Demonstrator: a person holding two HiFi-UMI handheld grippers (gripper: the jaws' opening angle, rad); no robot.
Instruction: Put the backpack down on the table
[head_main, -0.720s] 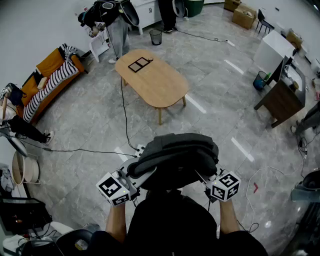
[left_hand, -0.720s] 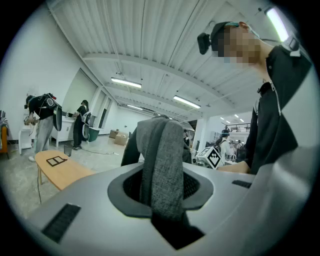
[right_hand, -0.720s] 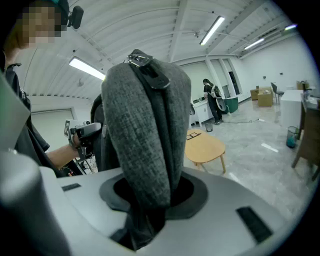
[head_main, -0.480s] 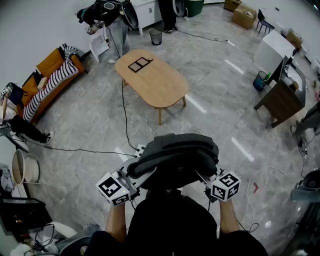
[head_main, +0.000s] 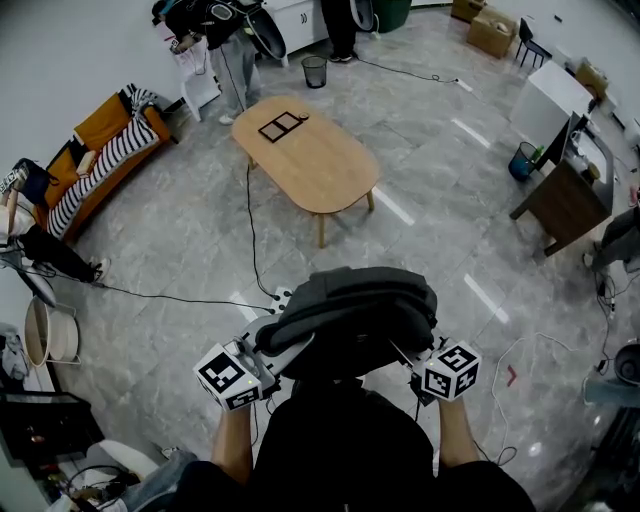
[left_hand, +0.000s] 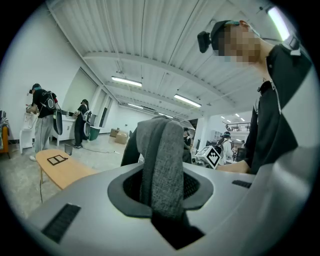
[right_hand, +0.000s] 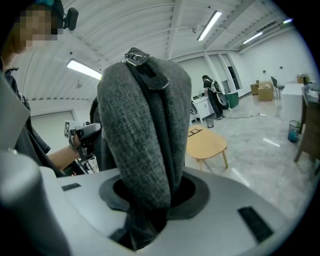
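Observation:
I hold a dark grey backpack in the air in front of my chest, above the tiled floor. My left gripper is shut on a grey fabric strap at the pack's left side. My right gripper is shut on a thick fold of the backpack's grey fabric, with a zip pull at its top. The oval wooden table stands a few steps ahead, well apart from the pack. It also shows in the left gripper view, table, and the right gripper view, table.
A black flat frame lies on the table's far end. A black cable runs over the floor to a power strip just ahead of the pack. An orange sofa is at left, a dark desk at right, people at the back.
The backpack and both grippers have kept still. The view has shifted slightly, and the person at the far left of the room has moved a little.

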